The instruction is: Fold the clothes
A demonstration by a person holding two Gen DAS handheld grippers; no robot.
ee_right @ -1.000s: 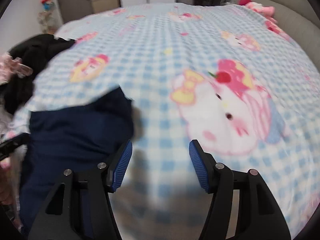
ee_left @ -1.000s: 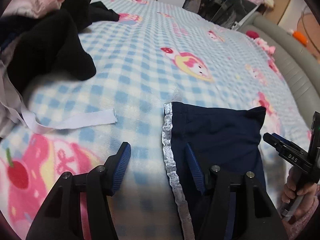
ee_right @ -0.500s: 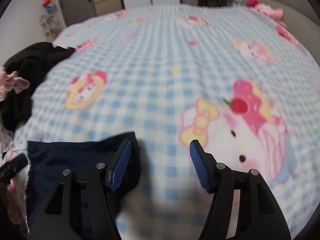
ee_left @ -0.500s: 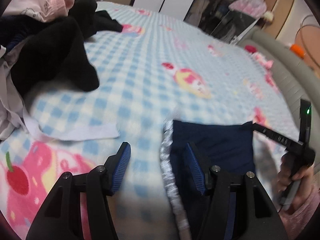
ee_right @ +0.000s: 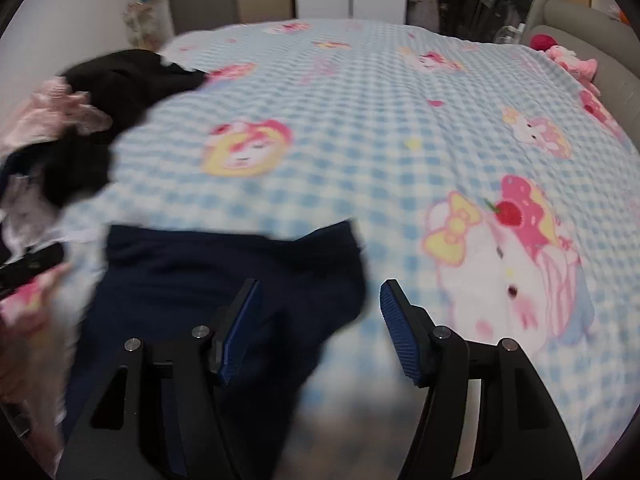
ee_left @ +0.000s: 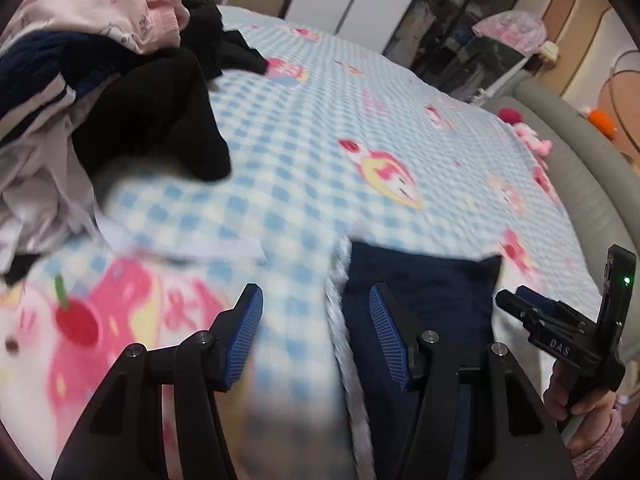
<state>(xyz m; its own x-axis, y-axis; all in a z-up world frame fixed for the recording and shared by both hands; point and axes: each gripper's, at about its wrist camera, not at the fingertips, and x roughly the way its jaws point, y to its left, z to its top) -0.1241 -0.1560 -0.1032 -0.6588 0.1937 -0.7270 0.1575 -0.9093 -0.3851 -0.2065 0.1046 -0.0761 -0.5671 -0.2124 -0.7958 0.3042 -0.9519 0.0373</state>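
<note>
The navy garment (ee_left: 424, 292) lies flat on the bed (ee_left: 320, 128), at the near edge of the blue checked cartoon blanket, with a pale trim (ee_left: 334, 320) running down its left side. Its far edge sits closer to both cameras than a second ago, so both hands have drawn back and up from it.

The left gripper (ee_left: 316, 334) stands open with nothing between its pads; the trim passes beneath the gap, and the right pad hangs over the navy cloth without visibly pressing it. The right gripper (ee_right: 320, 330) is likewise open and empty, straddling the garment's right corner (ee_right: 348, 240), left pad above cloth, right pad above blanket.

Judgement: the garment appears released and laid out, and the folding of this piece is either between folds or about to begin. No fold line is confirmed; motion blur obscures the near cloth.

A pile of unfolded clothes (ee_left: 100, 80), black, pink and white, remains at far left.
</note>
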